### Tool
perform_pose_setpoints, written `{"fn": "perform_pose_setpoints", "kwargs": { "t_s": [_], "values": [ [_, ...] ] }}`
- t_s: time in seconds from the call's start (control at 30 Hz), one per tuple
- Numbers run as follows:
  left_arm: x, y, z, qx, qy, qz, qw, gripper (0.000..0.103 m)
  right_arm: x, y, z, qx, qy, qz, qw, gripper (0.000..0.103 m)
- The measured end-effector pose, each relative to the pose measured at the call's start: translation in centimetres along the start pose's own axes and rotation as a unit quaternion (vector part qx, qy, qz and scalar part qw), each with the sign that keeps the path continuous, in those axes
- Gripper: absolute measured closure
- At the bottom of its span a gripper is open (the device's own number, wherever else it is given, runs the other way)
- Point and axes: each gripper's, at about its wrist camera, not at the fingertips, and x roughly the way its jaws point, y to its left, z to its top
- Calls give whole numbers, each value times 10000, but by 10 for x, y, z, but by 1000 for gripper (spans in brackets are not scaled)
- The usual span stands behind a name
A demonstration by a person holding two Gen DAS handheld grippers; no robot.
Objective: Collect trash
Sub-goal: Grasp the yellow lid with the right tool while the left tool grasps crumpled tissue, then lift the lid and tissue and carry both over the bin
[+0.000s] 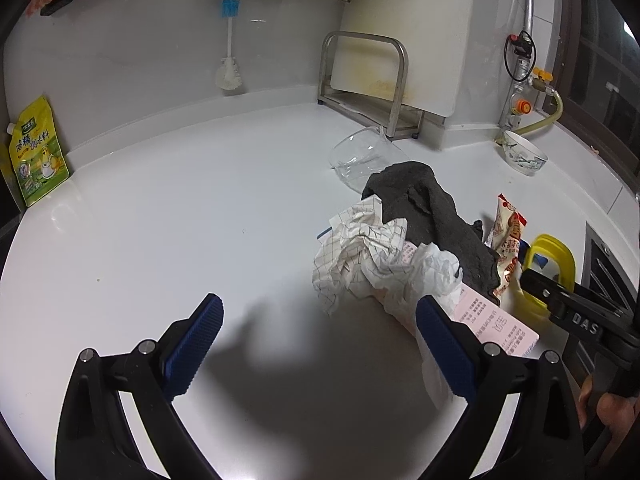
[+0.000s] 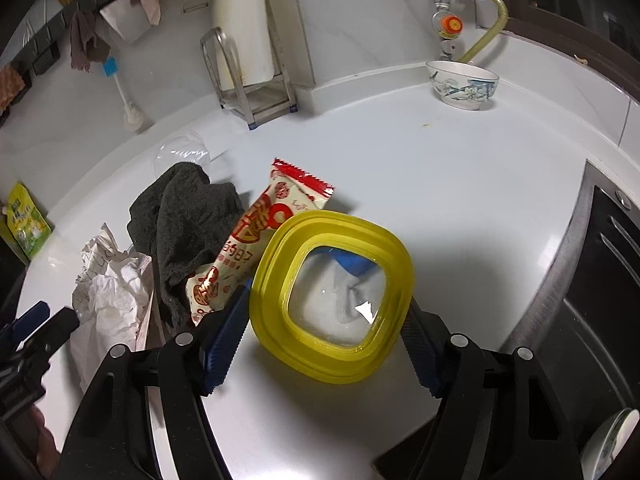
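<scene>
A trash pile lies on the white counter (image 1: 180, 220): crumpled checked paper (image 1: 360, 248), a white tissue (image 1: 424, 272), a pink printed slip (image 1: 496, 320) and a red-and-white snack wrapper (image 2: 256, 248), with a dark grey cloth (image 2: 184, 216) draped over them. My left gripper (image 1: 320, 304) is open and empty just left of the pile, its right finger against the tissue. My right gripper (image 2: 326, 304) is shut on a yellow-rimmed lid (image 2: 332, 240) with a clear centre, held tilted beside the wrapper.
A clear glass bowl (image 1: 360, 156) lies tipped behind the pile. A patterned porcelain bowl (image 2: 464, 84) stands at the back right by a gas valve. A metal rack (image 1: 384, 80) holds a cutting board. A yellow pouch (image 1: 38, 156) leans at the far left. The stove (image 2: 600, 280) borders the counter on the right.
</scene>
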Motion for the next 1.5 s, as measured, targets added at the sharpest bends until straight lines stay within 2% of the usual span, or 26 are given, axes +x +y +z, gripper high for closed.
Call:
{"fn": "perform_pose_setpoints", "kwargs": {
  "t_s": [0.37,0.53,0.67,0.83,0.9,0.97,1.2,1.27,1.5],
  "values": [
    [5,-2,26,-108,-129,62,9998,8,-9,-7,-3,114,-105,222,9996,33],
    [24,-9,31,77,79,50,9999,8,-10,-6,-4,106,-121,291,9994,33],
    [35,-17,30,308,150,183,9992,8,-10,-9,-4,158,-126,331,9993,33],
    [44,-15,29,272,226,181,9992,9,-10,-8,-3,129,-122,346,9992,33],
    [44,-12,29,224,227,160,9994,14,-10,-7,-4,129,-126,348,9992,33],
    [45,-11,28,207,278,88,9994,31,-10,-7,-3,135,-121,351,9992,33],
    [40,-5,26,94,281,-52,9995,51,-11,-7,-3,121,-121,364,9992,33],
    [38,-2,26,65,256,-89,9996,61,-11,-7,-4,126,-121,368,9992,33],
    [31,8,24,49,241,-136,9996,68,-12,-7,-4,130,-124,373,9991,33]
  ]
}}
